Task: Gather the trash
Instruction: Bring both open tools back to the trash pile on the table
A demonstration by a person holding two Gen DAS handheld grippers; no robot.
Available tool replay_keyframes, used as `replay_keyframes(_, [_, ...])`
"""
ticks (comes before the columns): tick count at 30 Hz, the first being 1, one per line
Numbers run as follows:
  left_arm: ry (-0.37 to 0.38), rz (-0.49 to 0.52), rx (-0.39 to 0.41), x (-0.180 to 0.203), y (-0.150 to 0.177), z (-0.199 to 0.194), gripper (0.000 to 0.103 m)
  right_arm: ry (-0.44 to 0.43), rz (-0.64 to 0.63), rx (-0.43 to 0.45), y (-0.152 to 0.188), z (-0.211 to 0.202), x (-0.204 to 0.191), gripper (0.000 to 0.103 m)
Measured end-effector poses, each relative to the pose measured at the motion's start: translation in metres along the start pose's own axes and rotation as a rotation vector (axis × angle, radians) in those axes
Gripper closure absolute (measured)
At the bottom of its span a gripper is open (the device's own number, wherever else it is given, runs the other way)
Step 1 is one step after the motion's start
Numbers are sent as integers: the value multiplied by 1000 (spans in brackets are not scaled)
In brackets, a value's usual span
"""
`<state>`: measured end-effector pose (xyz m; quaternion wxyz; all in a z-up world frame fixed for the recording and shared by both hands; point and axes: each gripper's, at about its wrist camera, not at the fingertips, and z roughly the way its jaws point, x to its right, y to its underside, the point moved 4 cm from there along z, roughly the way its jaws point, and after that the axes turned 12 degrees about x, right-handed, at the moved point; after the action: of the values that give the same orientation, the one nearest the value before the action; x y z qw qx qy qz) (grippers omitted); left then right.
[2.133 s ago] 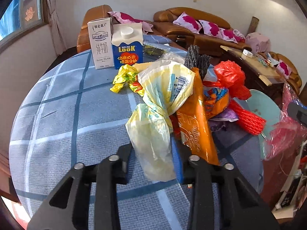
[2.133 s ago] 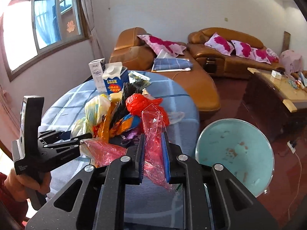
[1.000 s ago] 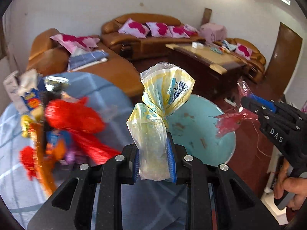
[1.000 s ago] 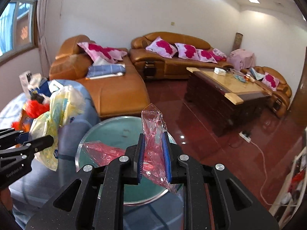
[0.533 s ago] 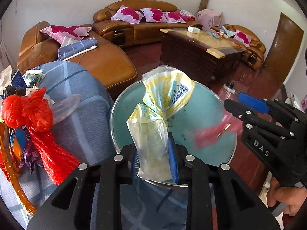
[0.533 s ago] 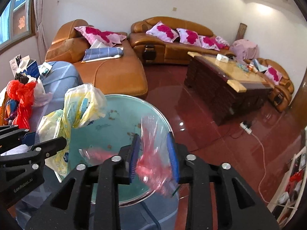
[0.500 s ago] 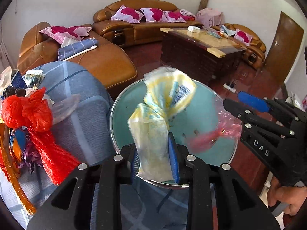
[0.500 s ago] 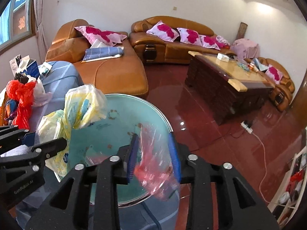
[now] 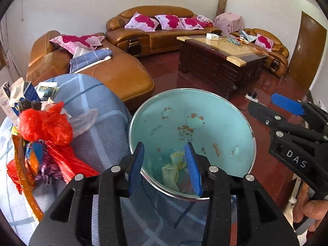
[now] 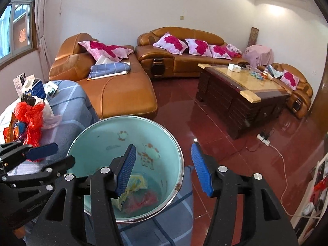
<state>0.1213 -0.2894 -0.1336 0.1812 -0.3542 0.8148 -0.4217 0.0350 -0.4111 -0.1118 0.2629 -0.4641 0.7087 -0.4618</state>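
Observation:
A light blue enamel basin (image 9: 215, 110) (image 10: 98, 137) stands beside the round table. A yellow plastic bag (image 9: 174, 166) (image 10: 133, 184) and a pink plastic bag (image 10: 145, 199) lie in its bottom. My left gripper (image 9: 166, 170) is open and empty above the basin's near rim. My right gripper (image 10: 164, 168) is open and empty above the basin's right rim; it also shows in the left wrist view (image 9: 274, 106). A pile of trash with a red bag (image 9: 45, 125) (image 10: 30, 114) lies on the table.
The table has a blue checked cloth (image 9: 98, 127). Milk cartons (image 10: 30, 87) stand at its far side. Brown leather sofas (image 10: 114, 90) and a dark wooden coffee table (image 10: 244, 94) stand behind. A power strip with a white cable (image 10: 266, 139) lies on the red floor.
Both grippers have opened over the basin. The yellow bag has dropped from the left gripper and the pink bag from the right gripper; both now lie in the basin.

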Motion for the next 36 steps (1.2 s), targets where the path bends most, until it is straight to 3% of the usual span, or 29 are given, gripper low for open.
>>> replay_keyframes(8, [-22, -8, 21, -14, 1, -19, 61, 5, -12, 6, -5, -14, -13, 44])
replay_keyframes(17, [-110, -13, 50, -49, 5, -49, 57, -19, -29, 30, -10, -25, -43, 38])
replay_keyframes(26, [-220, -34, 74, -104, 11, -74, 54, -74, -69, 38, -15, -33, -93, 38])
replay_keyframes(36, [-322, -122, 72, -172, 27, -97, 50, -168, -126, 37, -19, -36, -165, 35])
